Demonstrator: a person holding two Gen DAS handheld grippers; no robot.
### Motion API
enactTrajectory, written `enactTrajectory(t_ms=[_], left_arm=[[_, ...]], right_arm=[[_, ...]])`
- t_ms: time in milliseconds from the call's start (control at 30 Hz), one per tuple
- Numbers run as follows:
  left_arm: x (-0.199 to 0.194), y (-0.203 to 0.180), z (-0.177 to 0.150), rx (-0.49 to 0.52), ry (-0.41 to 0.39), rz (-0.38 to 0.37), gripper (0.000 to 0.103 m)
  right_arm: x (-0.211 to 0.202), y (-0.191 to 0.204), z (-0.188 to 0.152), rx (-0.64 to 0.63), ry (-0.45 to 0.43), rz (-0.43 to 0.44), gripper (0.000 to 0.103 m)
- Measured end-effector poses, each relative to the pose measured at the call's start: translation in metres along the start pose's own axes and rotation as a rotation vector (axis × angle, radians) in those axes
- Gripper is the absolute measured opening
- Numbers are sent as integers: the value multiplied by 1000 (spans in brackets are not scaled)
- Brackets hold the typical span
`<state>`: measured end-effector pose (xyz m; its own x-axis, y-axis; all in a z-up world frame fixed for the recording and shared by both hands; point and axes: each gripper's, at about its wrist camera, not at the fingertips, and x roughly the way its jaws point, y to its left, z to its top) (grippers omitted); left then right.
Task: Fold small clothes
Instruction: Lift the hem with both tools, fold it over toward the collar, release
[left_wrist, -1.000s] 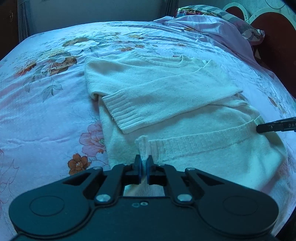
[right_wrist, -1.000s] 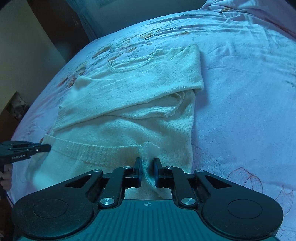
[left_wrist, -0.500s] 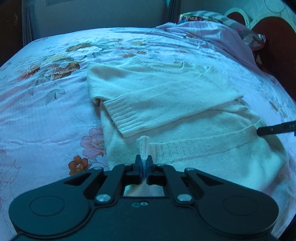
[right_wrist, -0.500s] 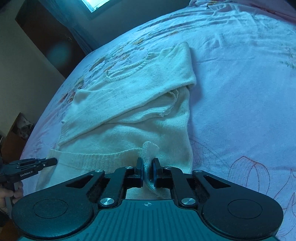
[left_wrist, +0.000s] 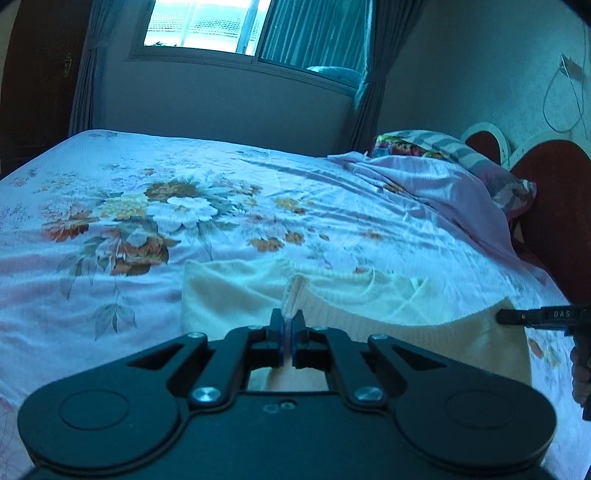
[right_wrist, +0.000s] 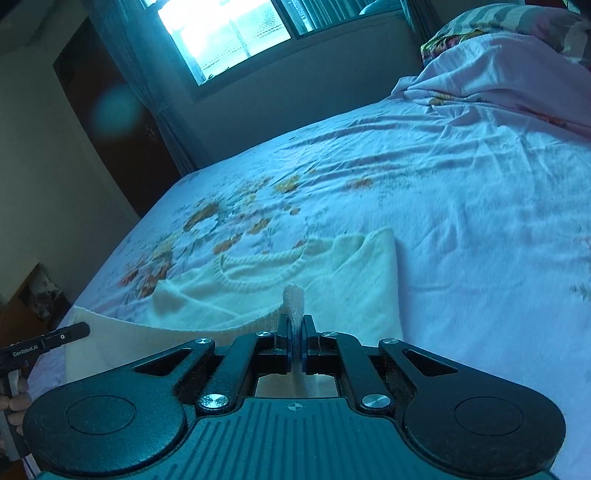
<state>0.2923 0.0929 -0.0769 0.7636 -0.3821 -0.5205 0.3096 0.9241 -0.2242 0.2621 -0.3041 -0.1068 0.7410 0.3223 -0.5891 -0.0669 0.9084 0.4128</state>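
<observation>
A cream knit sweater (left_wrist: 236, 291) lies on the floral bed sheet (left_wrist: 155, 206); its neckline (right_wrist: 266, 273) shows in the right wrist view. My left gripper (left_wrist: 287, 325) is shut on the sweater's ribbed hem at its left corner. My right gripper (right_wrist: 294, 332) is shut on the hem at its right corner. Both hold the hem lifted above the sweater's upper part, near the collar. The lower body of the sweater hangs below the grippers, mostly hidden. Each gripper's tip shows in the other's view: the right gripper (left_wrist: 532, 316), the left gripper (right_wrist: 59, 338).
A rumpled pink blanket (left_wrist: 436, 184) and patterned pillow (left_wrist: 424, 146) lie at the head of the bed by the red headboard (left_wrist: 554, 192). A window (left_wrist: 199, 26) with curtains is beyond the far bed edge. A dark door (right_wrist: 110, 122) stands at left.
Both grippers have lifted the hem and carried it forward over the sweater toward the collar; the views have tilted up from the bed to the window and wall.
</observation>
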Motion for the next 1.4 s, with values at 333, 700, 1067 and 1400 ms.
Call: enactTrajectory(t_ms=[333, 700, 1067, 1400], left_arm=[[109, 23, 39, -37, 9, 62, 2], [173, 38, 11, -26, 143, 181, 16], [97, -8, -8, 42, 134, 110, 39], [60, -35, -55, 42, 161, 165, 40]], right_arm=[[102, -30, 62, -11, -18, -107, 3], [164, -47, 42, -150, 44, -319, 4], [91, 17, 9, -178, 14, -201, 4], [69, 55, -72, -334, 44, -274, 4]])
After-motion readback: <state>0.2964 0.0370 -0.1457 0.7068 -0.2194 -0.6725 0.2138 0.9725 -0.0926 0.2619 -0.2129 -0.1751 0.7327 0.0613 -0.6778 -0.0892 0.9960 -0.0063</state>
